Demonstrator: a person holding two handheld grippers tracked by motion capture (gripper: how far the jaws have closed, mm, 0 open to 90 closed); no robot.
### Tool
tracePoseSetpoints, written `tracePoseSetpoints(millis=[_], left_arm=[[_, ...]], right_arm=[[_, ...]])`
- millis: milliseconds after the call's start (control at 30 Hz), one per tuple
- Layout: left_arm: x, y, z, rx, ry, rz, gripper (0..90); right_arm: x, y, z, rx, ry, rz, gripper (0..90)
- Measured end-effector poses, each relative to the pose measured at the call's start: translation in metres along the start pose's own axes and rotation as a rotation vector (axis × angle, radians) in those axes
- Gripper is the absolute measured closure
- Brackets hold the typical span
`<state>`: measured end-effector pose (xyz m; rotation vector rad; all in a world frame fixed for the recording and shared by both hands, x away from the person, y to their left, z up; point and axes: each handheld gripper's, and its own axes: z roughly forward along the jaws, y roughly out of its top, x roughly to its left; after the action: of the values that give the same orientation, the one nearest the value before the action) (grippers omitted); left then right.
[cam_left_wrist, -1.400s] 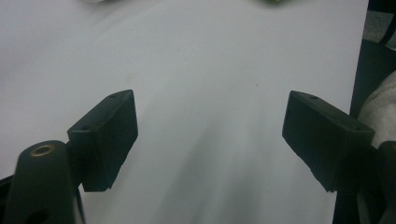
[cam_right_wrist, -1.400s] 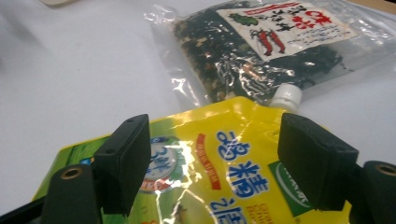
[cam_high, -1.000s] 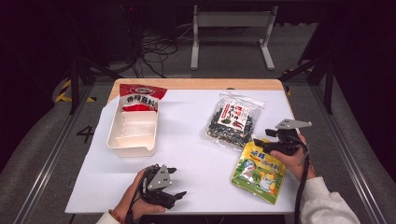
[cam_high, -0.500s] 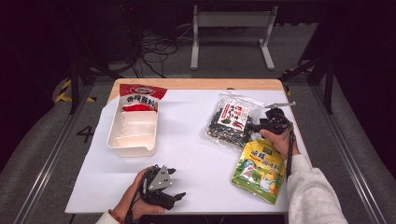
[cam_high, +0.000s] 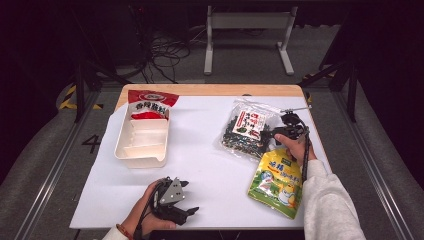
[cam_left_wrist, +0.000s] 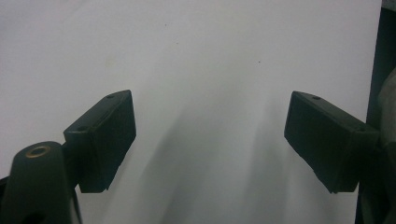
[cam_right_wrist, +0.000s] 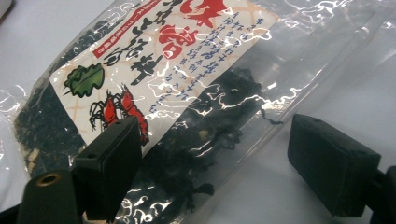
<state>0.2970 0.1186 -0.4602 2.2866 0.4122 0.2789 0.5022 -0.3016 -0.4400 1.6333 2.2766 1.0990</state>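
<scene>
A clear bag of dark dried seaweed (cam_high: 245, 131) with a white and red label lies at the right of the white table sheet. My right gripper (cam_high: 279, 129) sits at the bag's right edge. In the right gripper view this gripper (cam_right_wrist: 215, 154) hovers over the seaweed bag (cam_right_wrist: 163, 116). Its jaws have just been opening, and the pads stand apart without pressing on the bag. My left gripper (cam_high: 189, 196) rests near the front edge, lying on its side. In the left gripper view the left gripper (cam_left_wrist: 210, 126) is open over bare white sheet.
A yellow-green pouch (cam_high: 276, 181) lies just in front of the seaweed bag, under my right forearm. A white divided tray (cam_high: 142, 150) stands at the left, with a red pouch (cam_high: 146, 104) at its far end. Bare white sheet (cam_high: 205, 160) spans the middle.
My right hand has moved left and away from me, from beside the yellow-green pouch to the right edge of the seaweed bag. The left hand has stayed put.
</scene>
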Motion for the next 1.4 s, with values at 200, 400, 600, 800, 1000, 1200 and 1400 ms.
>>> tracePoseSetpoints(millis=[200,400,600,800,1000,1200,1400], left_arm=[[0.004,-0.001,0.0,-0.008,-0.006,-0.015,17.6],[0.005,0.0,0.002,-0.006,-0.005,-0.04,17.6],[0.014,0.007,0.017,-0.032,-0.04,-0.202,17.2],[0.026,0.017,0.032,-0.045,-0.063,-0.351,13.9],[0.045,0.031,0.05,-0.067,-0.062,-0.491,11.6],[0.06,0.041,0.063,-0.102,-0.043,-0.578,10.4],[0.078,0.048,0.07,-0.115,-0.051,-0.673,9.6]], right_arm=[[0.012,0.0,0.008,0.014,0.119,0.022,37.4],[0.028,0.0,0.015,0.044,0.184,0.001,49.0],[0.04,-0.002,0.017,0.088,0.24,-0.034,53.7],[0.054,-0.006,0.018,0.104,0.255,-0.106,54.0],[0.055,-0.01,0.019,0.083,0.267,-0.114,53.6],[0.058,-0.013,0.019,0.081,0.283,-0.127,52.8],[0.058,-0.014,0.019,0.076,0.289,-0.134,52.4]])
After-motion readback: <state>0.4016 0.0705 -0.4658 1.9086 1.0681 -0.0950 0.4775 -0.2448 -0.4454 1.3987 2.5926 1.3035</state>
